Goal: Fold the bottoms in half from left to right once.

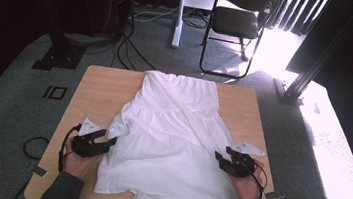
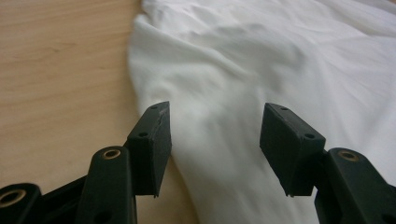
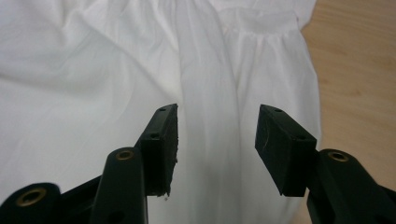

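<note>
high view: white dress lies flat on the wooden table, narrow top at the far edge, wide hem at the near edge and slightly over it.
left gripper: sits at the dress's left side edge, about mid-skirt, pointing inward at the cloth.
right gripper: sits at the dress's right side edge, mirrored, pointing inward.
left gripper view: jaws stand roughly half apart, released; white cloth lies below and beyond the gap, bare table to one side; pads press on nothing.
right gripper view: jaws likewise half apart and unloaded; a long fold of the dress runs up between them, table past the hem edge; no cloth pinched.
risk 1: a closing jaw may catch only the top layer, since the fabric is thin and doubled; the layers would then separate on lifting.
risk 2: uneven grip points left and right would skew any fold and add wrinkles.
risk 3: the hem overhanging the near edge could drag the dress off the table if it is pulled toward the person.
risk 4: jaws closing too high would miss the cloth altogether.
</note>
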The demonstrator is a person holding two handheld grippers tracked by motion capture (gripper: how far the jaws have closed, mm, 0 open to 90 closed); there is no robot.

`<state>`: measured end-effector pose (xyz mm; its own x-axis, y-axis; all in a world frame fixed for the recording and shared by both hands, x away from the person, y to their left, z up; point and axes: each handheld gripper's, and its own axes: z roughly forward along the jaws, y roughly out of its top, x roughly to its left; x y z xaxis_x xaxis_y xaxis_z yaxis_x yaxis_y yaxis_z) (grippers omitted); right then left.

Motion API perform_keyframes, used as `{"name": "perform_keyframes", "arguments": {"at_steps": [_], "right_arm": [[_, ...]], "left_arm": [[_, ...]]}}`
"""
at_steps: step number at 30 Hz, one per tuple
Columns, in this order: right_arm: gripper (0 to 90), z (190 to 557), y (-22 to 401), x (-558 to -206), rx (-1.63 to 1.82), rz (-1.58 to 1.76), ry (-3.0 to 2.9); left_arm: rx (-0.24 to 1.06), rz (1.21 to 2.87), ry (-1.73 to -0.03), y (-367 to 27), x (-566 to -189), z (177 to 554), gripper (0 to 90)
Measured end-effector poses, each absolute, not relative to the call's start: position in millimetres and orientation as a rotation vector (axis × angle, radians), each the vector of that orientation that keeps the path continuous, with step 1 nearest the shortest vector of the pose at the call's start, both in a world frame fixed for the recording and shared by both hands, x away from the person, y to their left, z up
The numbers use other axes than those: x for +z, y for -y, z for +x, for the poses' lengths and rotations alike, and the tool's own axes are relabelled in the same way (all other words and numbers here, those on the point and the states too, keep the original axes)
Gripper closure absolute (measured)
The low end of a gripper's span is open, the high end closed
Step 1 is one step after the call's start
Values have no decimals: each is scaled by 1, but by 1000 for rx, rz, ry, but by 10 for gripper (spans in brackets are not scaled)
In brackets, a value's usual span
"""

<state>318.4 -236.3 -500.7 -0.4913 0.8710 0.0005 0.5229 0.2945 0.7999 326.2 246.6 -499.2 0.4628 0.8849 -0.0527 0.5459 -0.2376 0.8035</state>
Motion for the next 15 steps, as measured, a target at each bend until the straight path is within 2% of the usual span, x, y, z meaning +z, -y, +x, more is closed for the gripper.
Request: {"name": "perform_keyframes", "arguments": {"at_steps": [8,13,15], "right_arm": [[394,387,185,-501,959,1140,-2227],[303,424,155,-505,908,1124,-2280],[304,436,146,-510,871,1136,-2296]], "left_arm": [[485,1954,-1292,-246,-513,379,415],[421,1957,-1358,-245,-534,395,403],[399,1945,-1368,-244,-539,399,399]]}}
